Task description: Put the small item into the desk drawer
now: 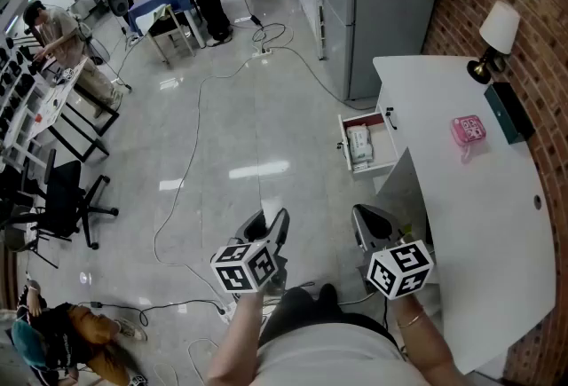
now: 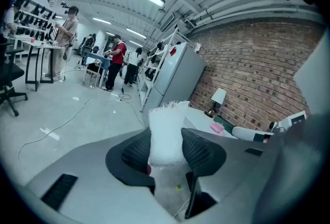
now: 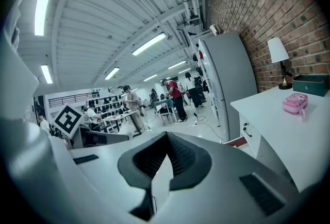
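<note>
head view: the left gripper and right gripper hang over the floor, side by side, beside the white table. well ahead of them the drawer stands pulled out of the table's side, with something white lying in it. on the tabletop sit a lamp and a pink item, near the brick wall.

left gripper view: the gripper pinches a small white packet between its pads. the packet stands upright, its long axis running out along the jaws, and its frayed end points away from the gripper, clear of the tips. the table lies beyond to the right.

right gripper view: the jaws of the gripper are pressed together at the tips with nothing between them. the table stands to the right.
</note>
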